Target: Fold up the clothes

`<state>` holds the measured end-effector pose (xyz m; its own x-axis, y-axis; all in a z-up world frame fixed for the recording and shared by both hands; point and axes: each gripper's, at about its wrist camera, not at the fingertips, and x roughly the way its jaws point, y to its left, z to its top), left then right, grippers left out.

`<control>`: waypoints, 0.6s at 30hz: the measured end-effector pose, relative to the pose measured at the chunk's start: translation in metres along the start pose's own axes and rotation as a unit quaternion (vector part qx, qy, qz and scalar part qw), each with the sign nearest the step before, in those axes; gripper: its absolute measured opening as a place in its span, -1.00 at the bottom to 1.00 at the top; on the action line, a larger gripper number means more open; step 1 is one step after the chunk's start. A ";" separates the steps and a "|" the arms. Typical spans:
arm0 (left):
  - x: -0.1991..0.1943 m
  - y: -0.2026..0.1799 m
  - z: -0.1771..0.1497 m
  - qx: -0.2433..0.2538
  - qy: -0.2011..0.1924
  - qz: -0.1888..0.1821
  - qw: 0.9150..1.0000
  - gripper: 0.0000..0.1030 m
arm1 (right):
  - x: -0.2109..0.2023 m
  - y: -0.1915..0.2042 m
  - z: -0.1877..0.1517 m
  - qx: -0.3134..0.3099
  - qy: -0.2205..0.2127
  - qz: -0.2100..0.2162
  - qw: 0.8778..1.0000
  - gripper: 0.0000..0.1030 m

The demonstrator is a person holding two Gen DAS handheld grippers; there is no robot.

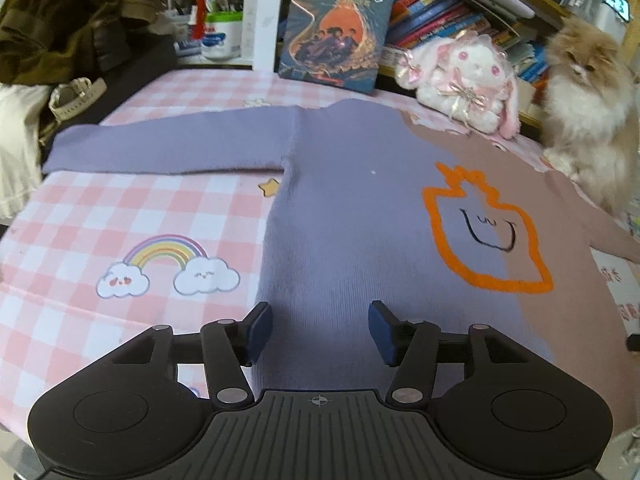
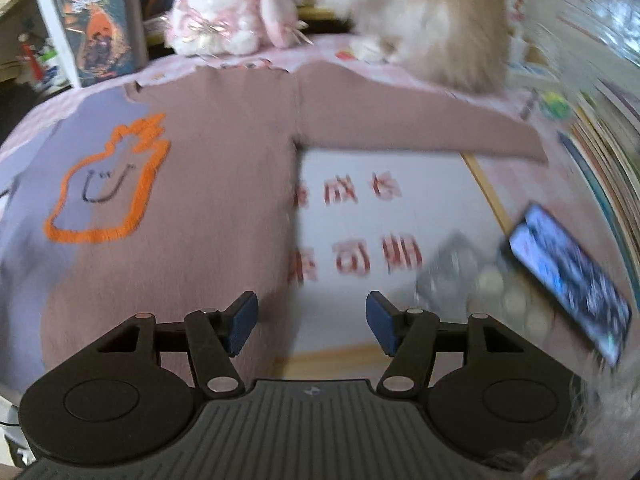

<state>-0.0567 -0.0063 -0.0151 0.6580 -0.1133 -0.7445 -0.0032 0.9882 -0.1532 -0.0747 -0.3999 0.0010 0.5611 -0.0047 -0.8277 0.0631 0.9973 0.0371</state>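
Observation:
A small sweater (image 1: 360, 208), lilac on one half and dusty pink on the other, lies flat and face up on the table with an orange-outlined smiling figure (image 1: 480, 236) on its chest. Its lilac sleeve (image 1: 168, 148) stretches out to the left; its pink sleeve (image 2: 420, 124) stretches out to the right. My left gripper (image 1: 320, 332) hovers open over the lilac hem, nothing between its blue pads. My right gripper (image 2: 312, 322) stands open above the pink side edge of the sweater (image 2: 208, 184) and a white sheet, also holding nothing.
A pink checked cloth (image 1: 120, 216) covers the table. At the back stand a book (image 1: 336, 24), a plush rabbit (image 1: 464, 80) and a fluffy cat (image 1: 588, 112). Dark clothing (image 1: 60, 20) is piled far left. A phone (image 2: 568, 280) lies to the right on a printed sheet (image 2: 360, 216).

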 end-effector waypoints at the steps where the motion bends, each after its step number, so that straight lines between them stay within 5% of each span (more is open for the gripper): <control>1: 0.000 0.002 -0.001 0.002 0.001 -0.004 1.000 0.05 | -0.001 0.002 -0.005 0.009 0.000 -0.006 1.000 0.09; 7: -0.003 0.015 0.001 0.007 -0.004 -0.002 1.000 0.05 | -0.008 0.013 -0.023 0.050 -0.008 -0.022 0.998 -0.14; 18: -0.004 0.024 -0.009 0.016 0.007 -0.010 1.000 -0.05 | -0.015 0.036 -0.039 0.061 -0.004 -0.017 0.998 -0.16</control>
<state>-0.0665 0.0168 -0.0218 0.6467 -0.1337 -0.7510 0.0331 0.9885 -0.1474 -0.1124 -0.3609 -0.0073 0.5628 -0.0399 -0.8256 0.1818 0.9803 0.0766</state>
